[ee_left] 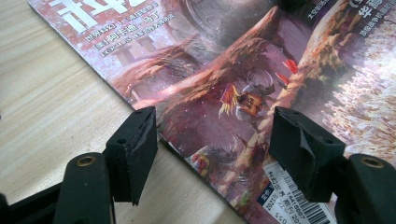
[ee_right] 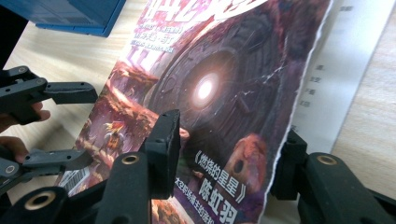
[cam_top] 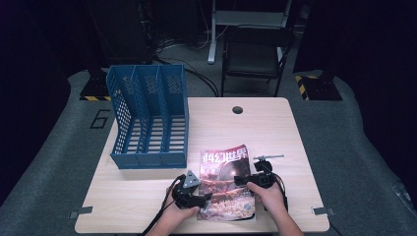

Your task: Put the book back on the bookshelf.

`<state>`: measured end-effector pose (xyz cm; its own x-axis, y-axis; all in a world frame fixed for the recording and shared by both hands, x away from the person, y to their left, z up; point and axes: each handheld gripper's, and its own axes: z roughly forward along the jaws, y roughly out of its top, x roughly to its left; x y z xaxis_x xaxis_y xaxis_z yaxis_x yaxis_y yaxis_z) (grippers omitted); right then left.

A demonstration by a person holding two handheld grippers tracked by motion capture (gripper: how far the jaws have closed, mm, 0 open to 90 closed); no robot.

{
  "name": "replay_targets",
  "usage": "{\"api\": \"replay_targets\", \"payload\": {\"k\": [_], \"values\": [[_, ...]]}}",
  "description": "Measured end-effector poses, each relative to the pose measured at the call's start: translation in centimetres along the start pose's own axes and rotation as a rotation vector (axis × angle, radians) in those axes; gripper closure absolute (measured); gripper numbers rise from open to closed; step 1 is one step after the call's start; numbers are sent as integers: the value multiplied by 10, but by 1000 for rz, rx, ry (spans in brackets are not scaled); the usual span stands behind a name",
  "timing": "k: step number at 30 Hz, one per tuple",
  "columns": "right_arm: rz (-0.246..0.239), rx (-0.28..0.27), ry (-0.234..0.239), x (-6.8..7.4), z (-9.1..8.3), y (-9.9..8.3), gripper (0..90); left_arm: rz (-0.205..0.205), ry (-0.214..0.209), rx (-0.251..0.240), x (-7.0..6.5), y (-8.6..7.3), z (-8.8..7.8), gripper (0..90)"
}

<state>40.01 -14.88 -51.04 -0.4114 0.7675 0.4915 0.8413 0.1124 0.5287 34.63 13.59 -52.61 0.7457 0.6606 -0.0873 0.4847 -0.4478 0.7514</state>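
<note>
plainly nothing clamped yet. on the left gripper (ee_left: 215, 135), jaws apart, astride the spine edge of the magazine (cam_top: 223, 169) at its eight o'clock, one pad over bare table (cam_top: 142, 196), the other above the cover, neither pressing. on the right gripper (ee_right: 229, 140), jaws likewise apart, bracketing the ragged free edge of the cover at three o'clock, no squeeze visible. magazine flat at the table's six o'clock, blue file rack (cam_top: 150, 118) well apart at ten o'clock. probably light, thin, floppy, glossy enough to slide; cover edge already frayed, so easy to tear. best taken by the spine, the stiffest part, with a second hold on the whole page block rather than the lone cover; gently, to avoid creasing.
</note>
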Motion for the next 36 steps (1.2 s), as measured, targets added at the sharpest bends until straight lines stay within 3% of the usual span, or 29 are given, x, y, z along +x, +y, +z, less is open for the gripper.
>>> {"api": "replay_targets", "payload": {"k": [5, 16, 19, 21, 25, 36], "values": [[-5, 8, 10, 0, 0, 0, 534, -8, 0, -14, 0, -1, 0, 322], [-18, 15, 45, 1, 2, 0, 400, -19, 7, -38, -1, -3, 1, 319], [-23, 21, 30, 0, 1, 1, 488, -18, 7, -39, -1, -3, 1, 318], [6, 29, 23, -1, 0, 1, 551, -18, 7, -39, -1, -3, 1, 316], [-5, 31, 4, -3, -1, 1, 630, -5, -8, -23, -1, -3, 1, 274], [48, 18, 92, -17, -2, -3, 795, -1, -21, -20, -1, -2, 2, 255]]}}
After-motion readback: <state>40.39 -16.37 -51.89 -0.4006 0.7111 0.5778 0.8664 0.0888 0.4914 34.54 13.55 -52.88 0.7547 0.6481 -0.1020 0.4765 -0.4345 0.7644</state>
